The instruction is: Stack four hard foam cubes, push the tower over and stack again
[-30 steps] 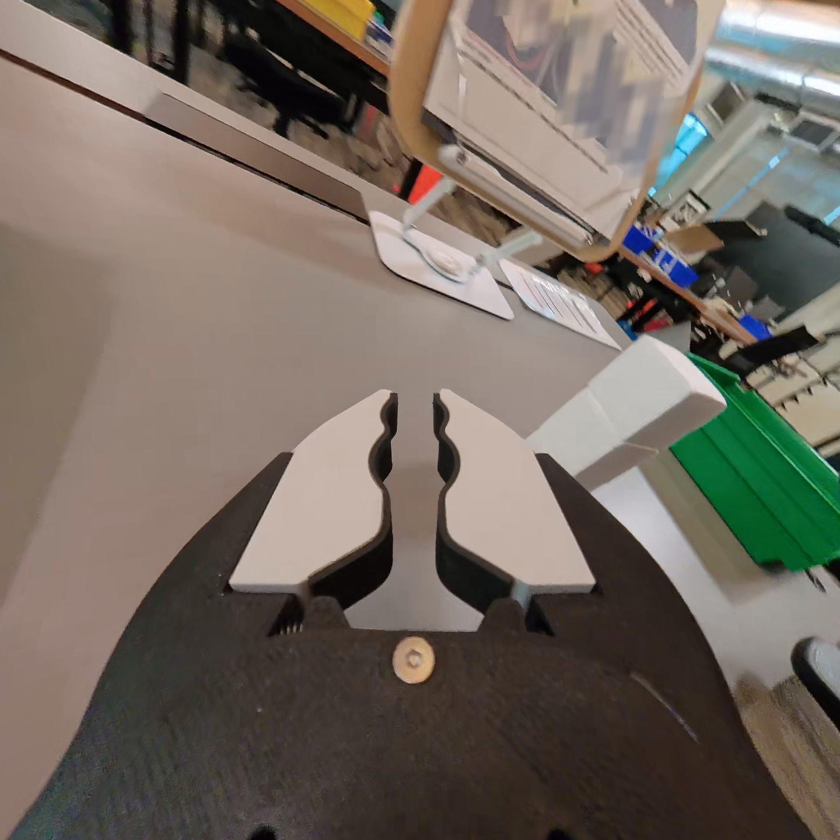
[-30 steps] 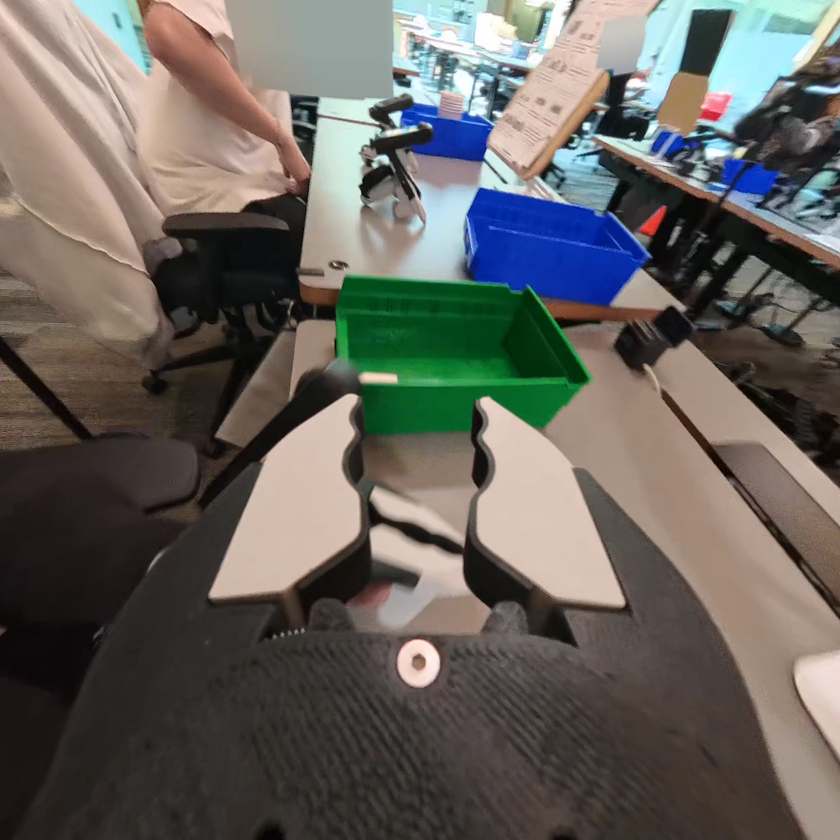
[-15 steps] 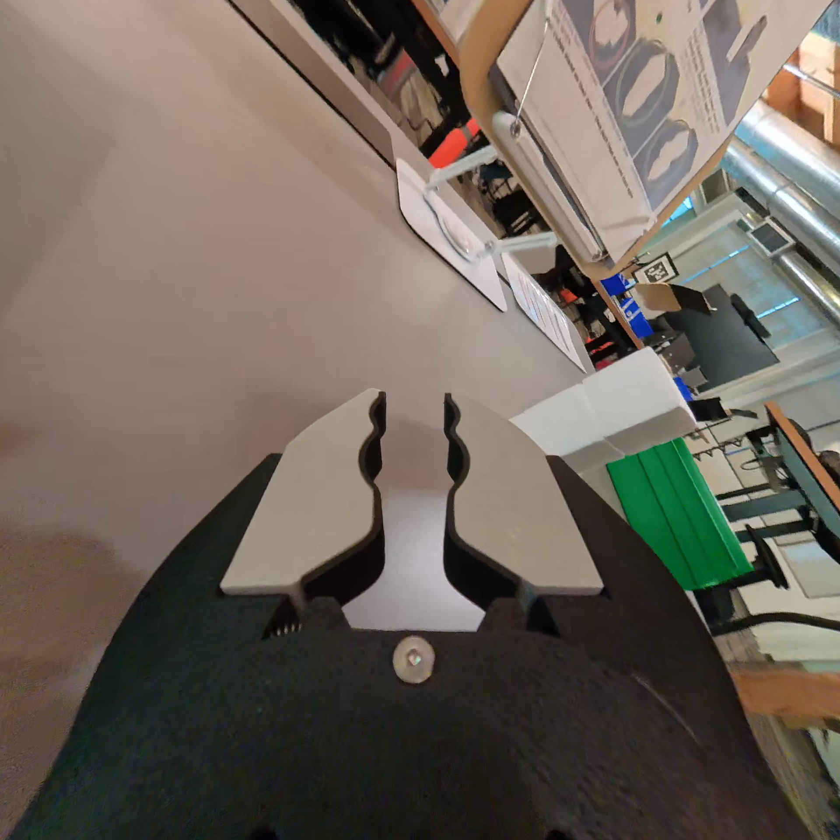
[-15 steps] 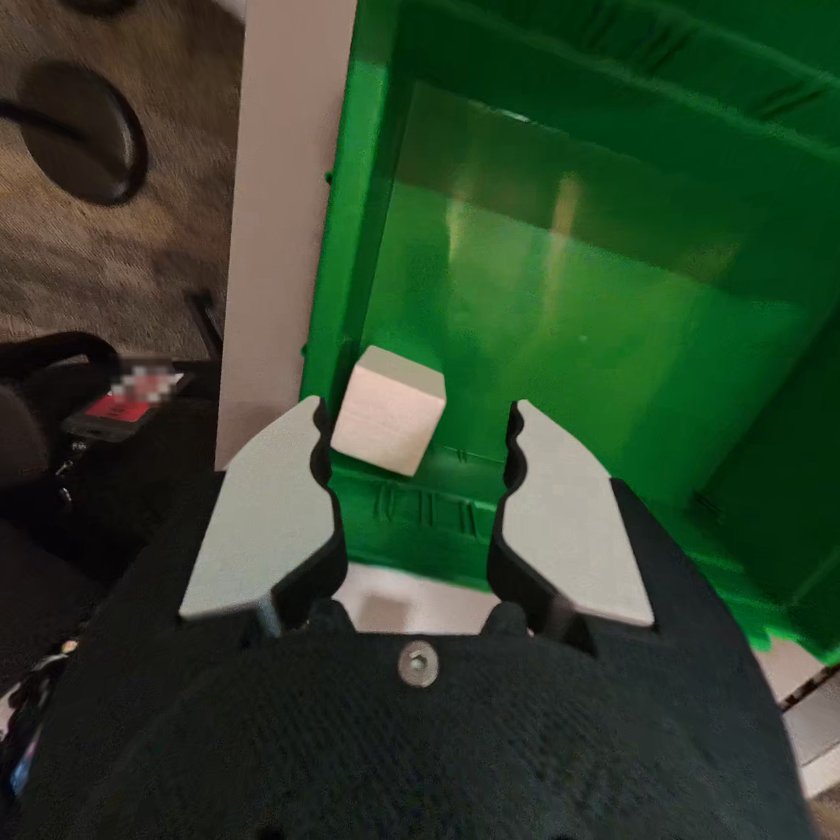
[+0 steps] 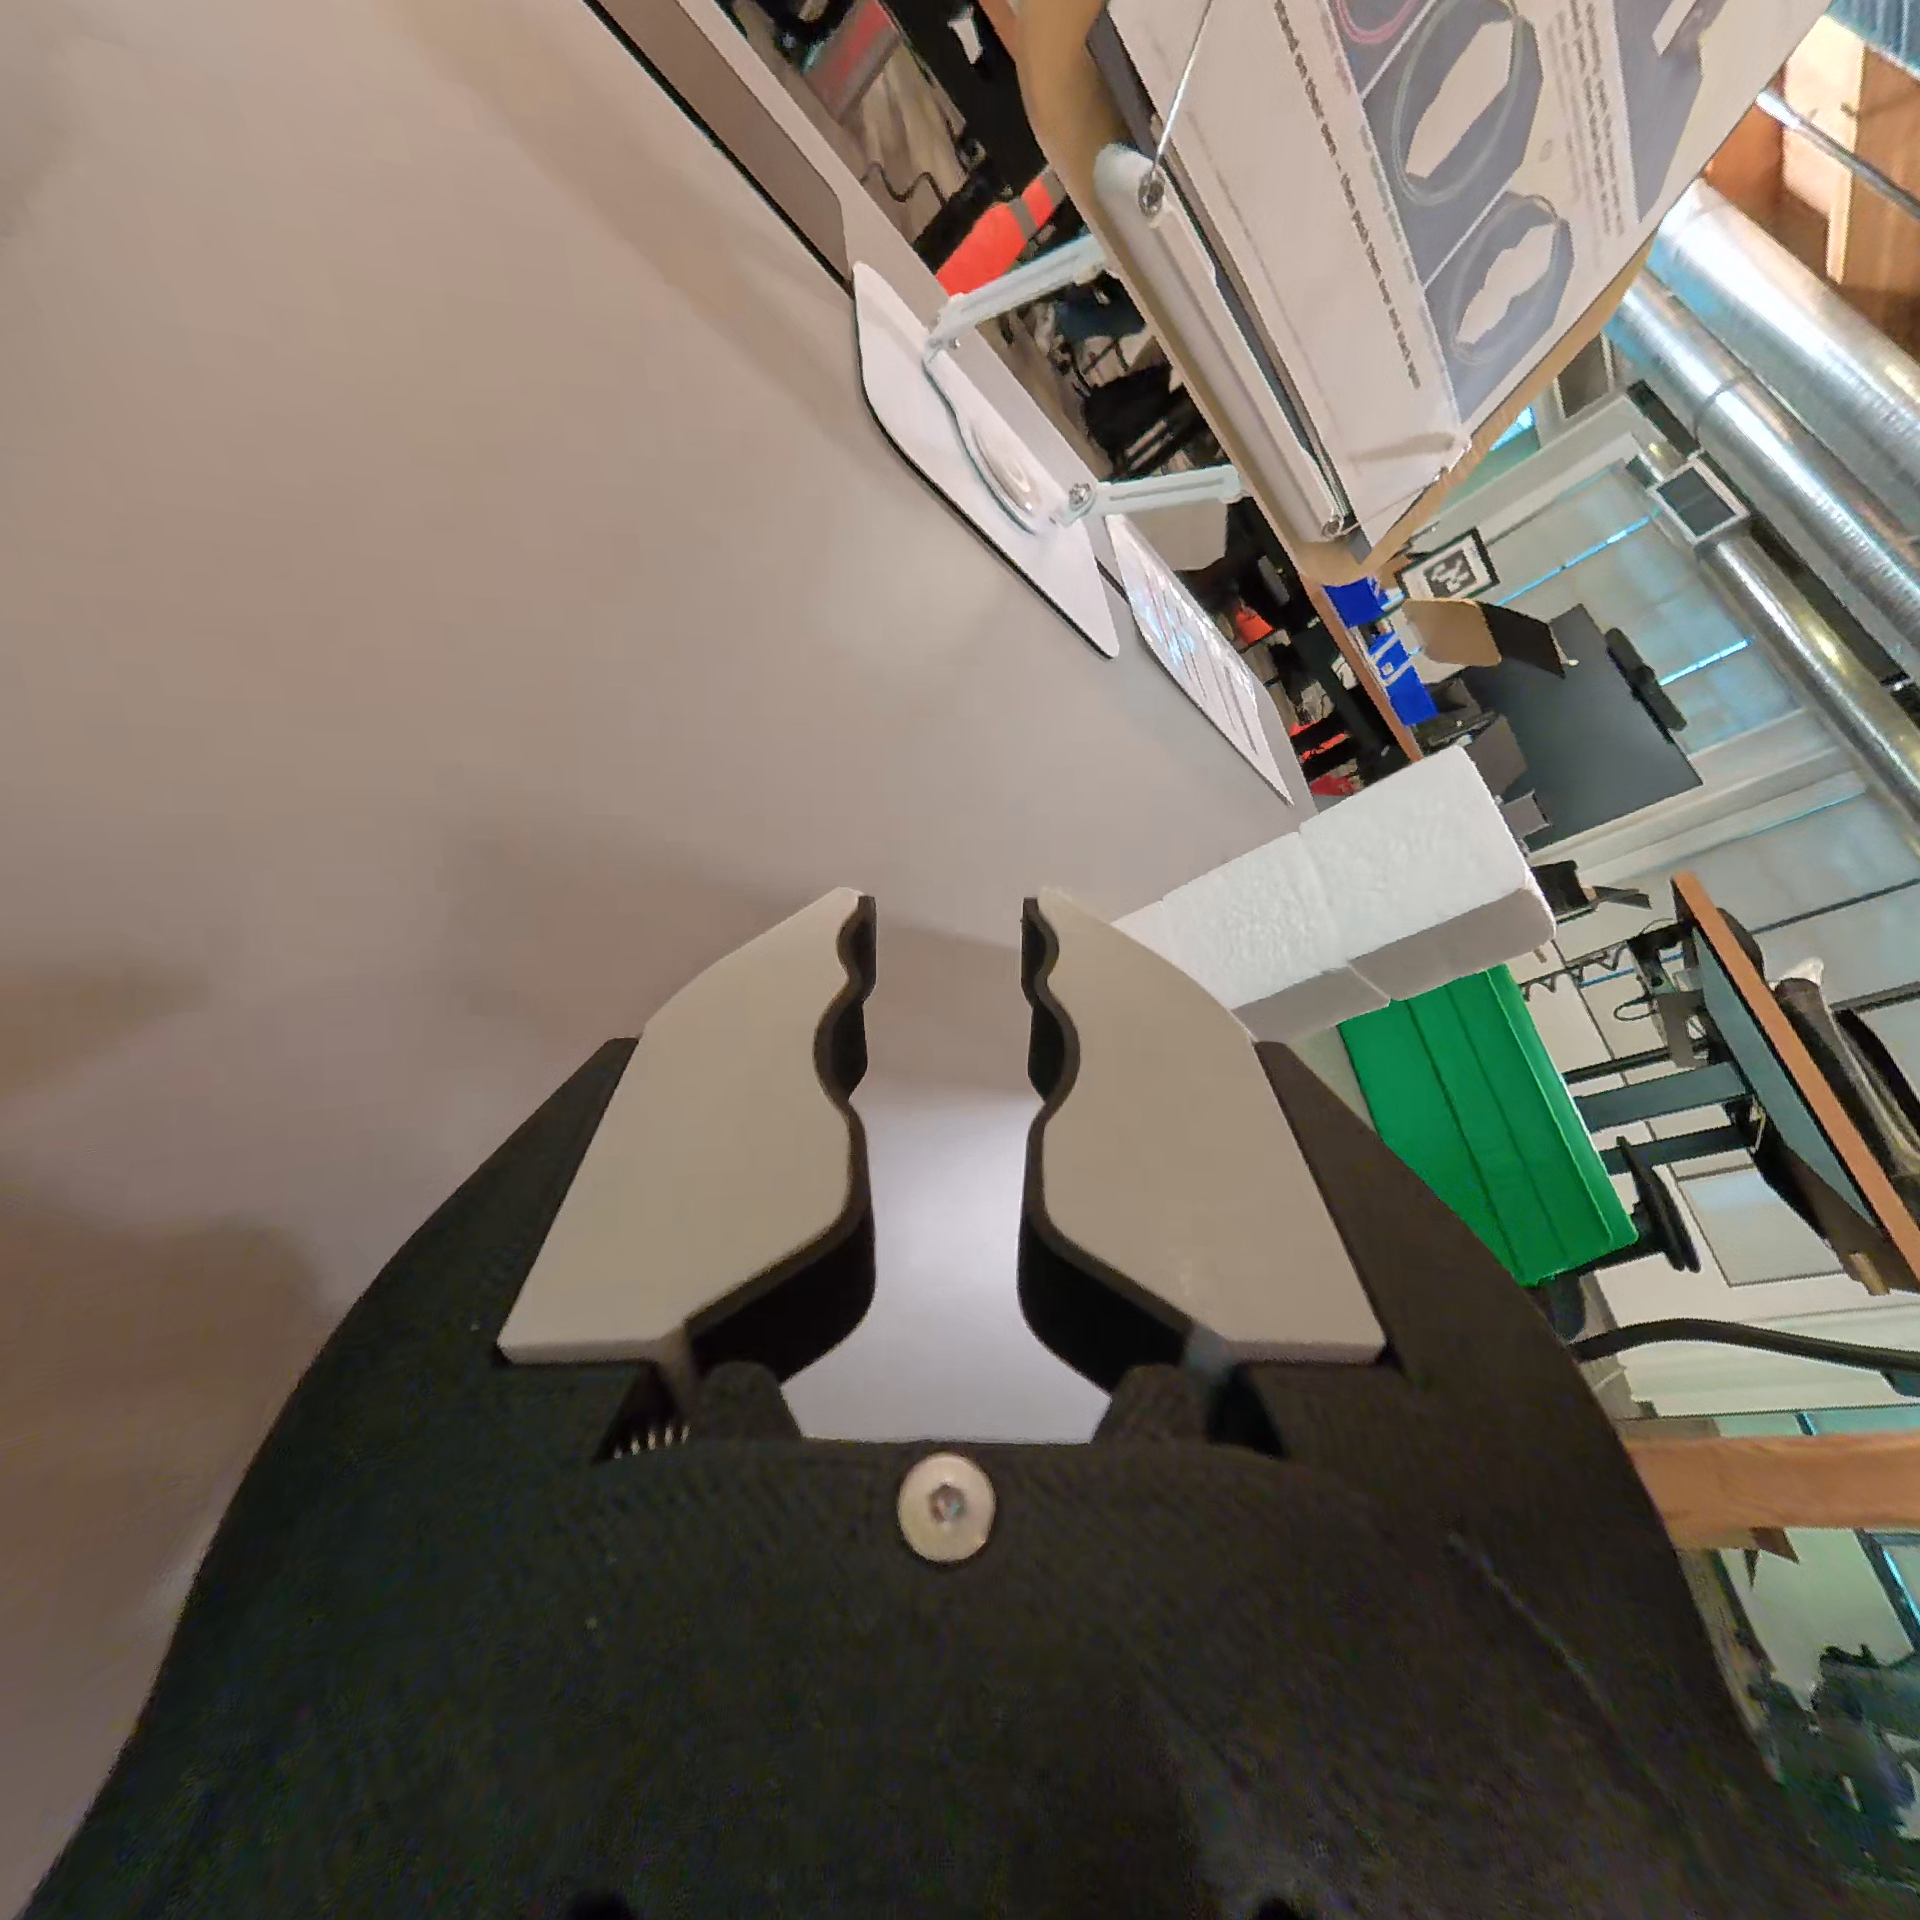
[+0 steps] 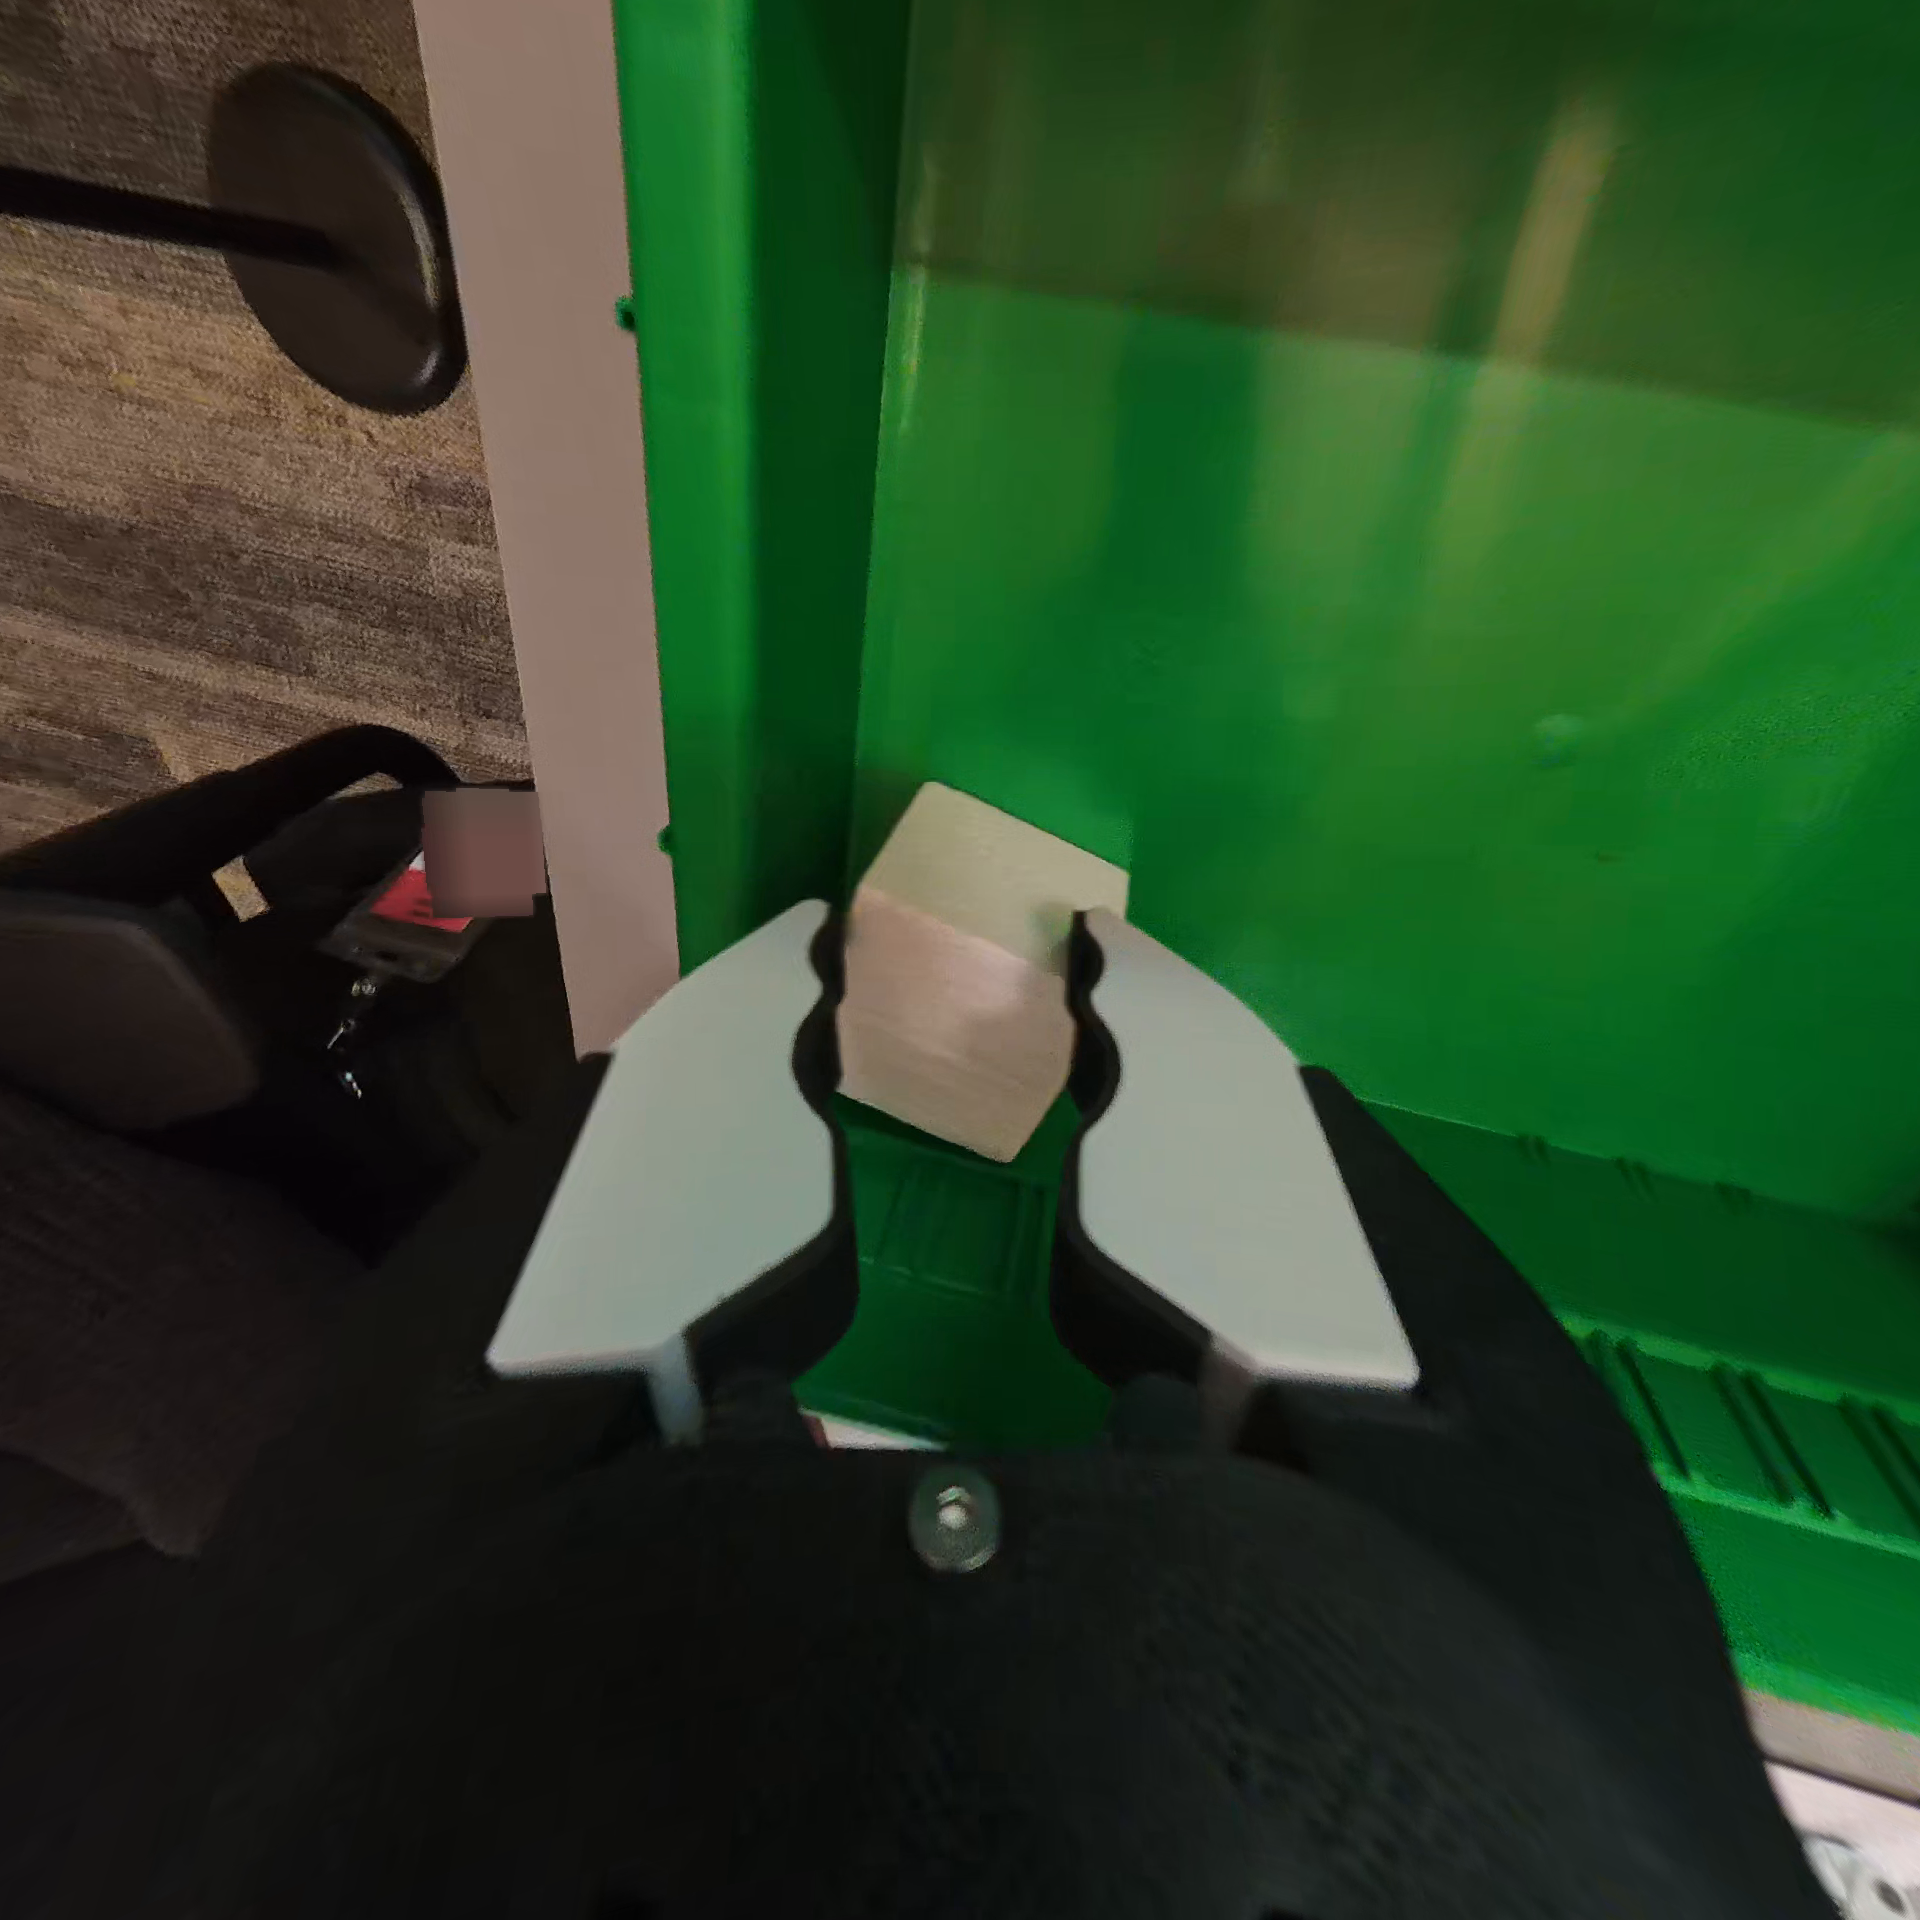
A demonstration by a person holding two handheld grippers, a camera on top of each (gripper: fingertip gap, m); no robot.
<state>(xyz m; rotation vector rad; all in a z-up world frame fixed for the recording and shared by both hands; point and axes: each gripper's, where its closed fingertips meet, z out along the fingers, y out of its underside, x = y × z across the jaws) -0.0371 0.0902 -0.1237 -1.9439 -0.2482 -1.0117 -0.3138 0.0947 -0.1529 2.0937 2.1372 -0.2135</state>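
Your right gripper [image 6: 951,997] pinches the pale cube [image 6: 951,1023] at lower centre in the green bin's [image 6: 1403,644] corner, where it could catch the wall; your left gripper [image 5: 948,935], slightly parted, holds nothing over the grey table [image 5: 416,520].

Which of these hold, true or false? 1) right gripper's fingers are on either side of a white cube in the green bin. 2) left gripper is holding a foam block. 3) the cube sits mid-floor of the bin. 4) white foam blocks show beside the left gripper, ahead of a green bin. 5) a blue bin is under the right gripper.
1) True: the right gripper flanks the white cube inside the green bin; whether the fingers press it cannot be told.
2) False: the left gripper has nothing between its fingers, only bare table.
3) False: the cube sits in a corner of the bin.
4) True: the foam blocks are there.
5) False: that bin is green.
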